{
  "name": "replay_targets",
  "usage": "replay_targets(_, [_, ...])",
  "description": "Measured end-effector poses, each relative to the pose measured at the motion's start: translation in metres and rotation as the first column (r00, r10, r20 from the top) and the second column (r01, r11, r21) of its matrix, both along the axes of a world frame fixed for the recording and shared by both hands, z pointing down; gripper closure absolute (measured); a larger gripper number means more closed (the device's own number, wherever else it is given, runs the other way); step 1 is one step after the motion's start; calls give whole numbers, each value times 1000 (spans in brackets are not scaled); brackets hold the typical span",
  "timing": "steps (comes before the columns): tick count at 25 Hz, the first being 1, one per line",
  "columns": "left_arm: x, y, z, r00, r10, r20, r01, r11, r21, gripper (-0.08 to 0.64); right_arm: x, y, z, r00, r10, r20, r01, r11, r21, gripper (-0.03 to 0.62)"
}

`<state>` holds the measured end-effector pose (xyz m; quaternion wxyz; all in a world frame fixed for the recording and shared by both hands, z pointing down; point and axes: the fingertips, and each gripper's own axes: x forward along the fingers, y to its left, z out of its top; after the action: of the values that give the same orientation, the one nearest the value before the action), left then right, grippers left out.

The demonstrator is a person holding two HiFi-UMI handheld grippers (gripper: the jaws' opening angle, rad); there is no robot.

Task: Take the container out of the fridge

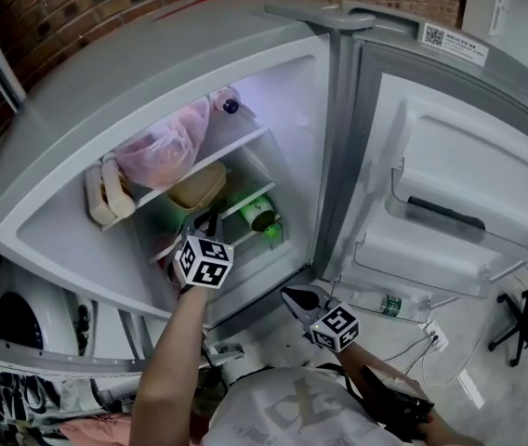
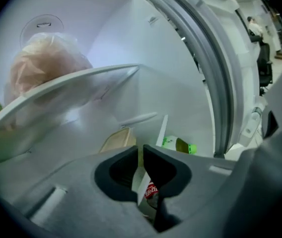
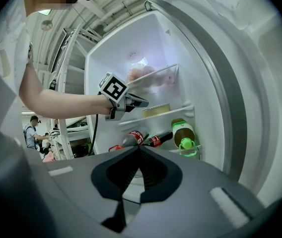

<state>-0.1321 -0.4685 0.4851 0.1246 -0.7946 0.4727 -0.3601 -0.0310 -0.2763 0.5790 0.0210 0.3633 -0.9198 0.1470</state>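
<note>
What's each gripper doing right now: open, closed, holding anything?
Left gripper: open just a crack, holding nothing.
Right gripper: closed, empty.

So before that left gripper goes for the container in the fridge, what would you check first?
1. Door of the fridge open: ok, swung wide.
2. Container in sight: ok, a tan one just below the pink bag.
3. Left gripper on the container: not ok, it is inside the fridge but short of the container.
4. Its jaws wide enough for a grip: not ok, only a crack apart, with nothing between them.
5. Right gripper out of the way: ok, shut, empty and outside the fridge.
</note>
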Motion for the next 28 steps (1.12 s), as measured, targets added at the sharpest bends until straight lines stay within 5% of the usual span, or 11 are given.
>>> replay_targets(10, [-8, -58, 14, 967, -31, 251, 30, 1000, 8, 374, 16, -4, 2, 1000, 24, 1, -24, 1000, -9, 583])
replay_targets(18, [-24, -90, 35, 940, -69, 333, 95, 993, -64, 290, 20, -5, 4, 999, 35, -8, -35, 999, -15, 583])
replay_targets(28, [-25, -92, 40, 937, -67, 343, 110, 988, -109, 344, 24, -8, 2, 999, 48, -6, -48, 999, -13, 583])
